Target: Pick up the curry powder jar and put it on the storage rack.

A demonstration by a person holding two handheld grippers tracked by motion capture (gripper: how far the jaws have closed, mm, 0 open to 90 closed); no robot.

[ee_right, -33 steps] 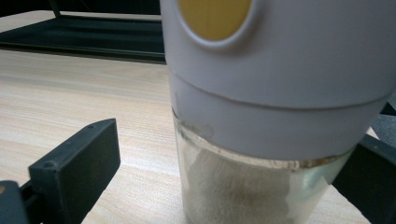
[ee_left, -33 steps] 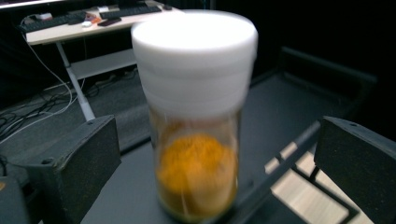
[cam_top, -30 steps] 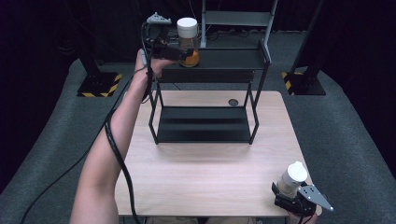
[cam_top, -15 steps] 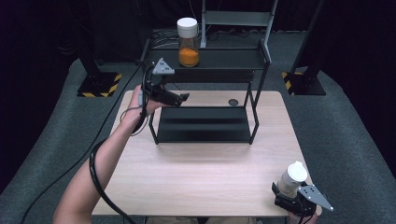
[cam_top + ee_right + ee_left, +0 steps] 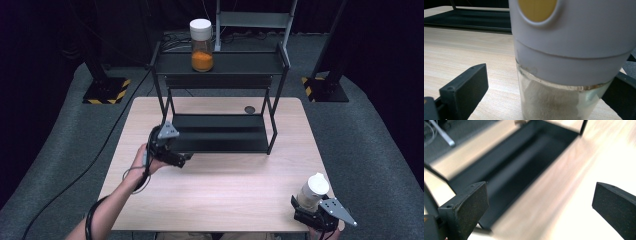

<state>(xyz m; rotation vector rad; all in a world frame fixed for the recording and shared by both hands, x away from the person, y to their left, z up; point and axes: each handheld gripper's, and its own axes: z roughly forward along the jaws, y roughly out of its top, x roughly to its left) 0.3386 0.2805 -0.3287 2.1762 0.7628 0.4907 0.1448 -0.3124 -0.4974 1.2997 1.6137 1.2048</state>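
A glass jar of orange powder (image 5: 201, 47) with a white lid stands alone on the top tier of a black two-tier shelf (image 5: 220, 64). My left gripper (image 5: 183, 159) hovers low over the wooden table (image 5: 220, 195), just in front of the shelf's lower tier (image 5: 519, 167) near its left end. It is open with nothing between its jaws (image 5: 540, 192). At the table's front right corner a jar of pale powder (image 5: 311, 192) with a white cap (image 5: 571, 37) stands between the jaws of my right gripper (image 5: 544, 75). The left jaw stands clear of the glass.
A small dark round disc (image 5: 249, 109) lies on the table behind the shelf. Stand bases with yellow-black stripes (image 5: 107, 92) (image 5: 325, 87) sit on the floor at both sides. A grey metal frame (image 5: 255, 20) rises behind the shelf. A black cable (image 5: 75, 175) trails left.
My left gripper let go of the orange jar on the top tier, then drew back and down to the table in front of the lower tier. The right gripper stayed still.
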